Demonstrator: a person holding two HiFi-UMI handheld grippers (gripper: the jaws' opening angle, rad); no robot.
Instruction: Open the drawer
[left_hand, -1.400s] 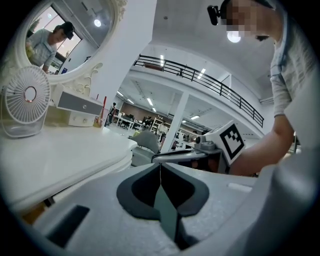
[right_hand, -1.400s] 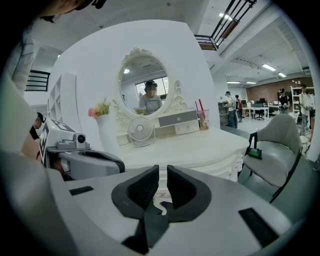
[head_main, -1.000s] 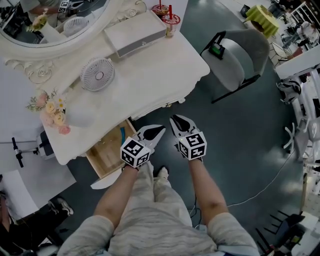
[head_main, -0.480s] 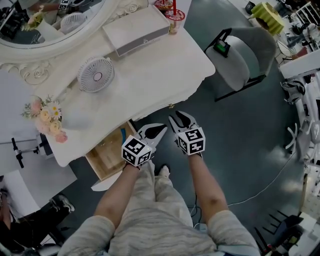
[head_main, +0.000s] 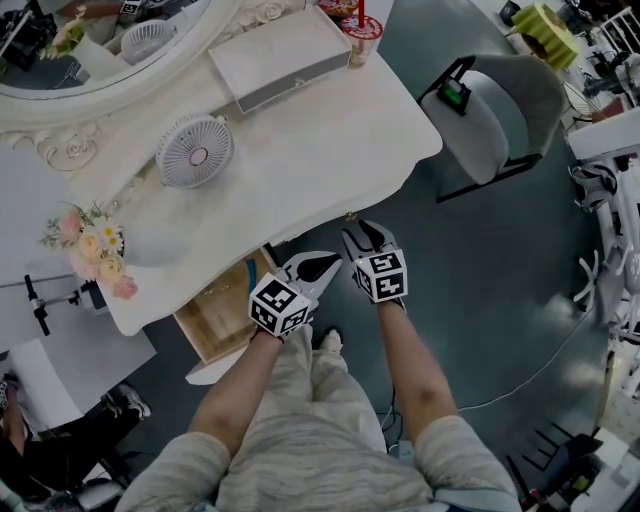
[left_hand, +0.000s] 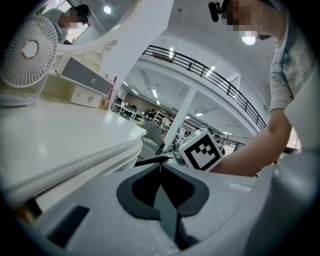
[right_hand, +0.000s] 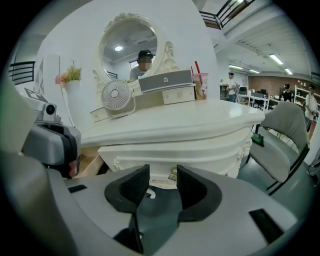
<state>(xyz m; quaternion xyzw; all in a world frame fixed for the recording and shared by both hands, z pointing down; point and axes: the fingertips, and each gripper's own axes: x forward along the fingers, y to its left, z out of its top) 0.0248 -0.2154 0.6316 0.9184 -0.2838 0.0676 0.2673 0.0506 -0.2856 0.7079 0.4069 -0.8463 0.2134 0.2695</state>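
Dark floor spreads under a white carved table (head_main: 330, 130) whose front edge runs slantwise across the head view. At the far left an oval mirror (head_main: 90, 45) is cut off by the frame. Below it, flowers (head_main: 90, 240) and a round fan (head_main: 195, 150) stand on the table.

Under the front edge, left of both grippers, a drawer (head_main: 212, 318) stands pulled out toward the person, its wooden inside showing. Its wider side lies along the table's front. How far it reaches back under the top is hidden, and the left gripper (head_main: 336, 259) covers its near corner. Only the head view shows the drawer's inside.

The left gripper's fingers meet tip to tip on nothing, as its own view makes plain.

The right gripper (head_main: 360, 230) points at the table's front. Its fingers stand apart, having just been opening, and they press on nothing. Its view alone shows a small brass knob (right_hand: 172, 174) on a carved front panel (right_hand: 200, 150), lined up with the gap. Whether the knob sits between the fingers or just ahead of them I cannot tell.

At the far right stands a gray chair (head_main: 500, 110).
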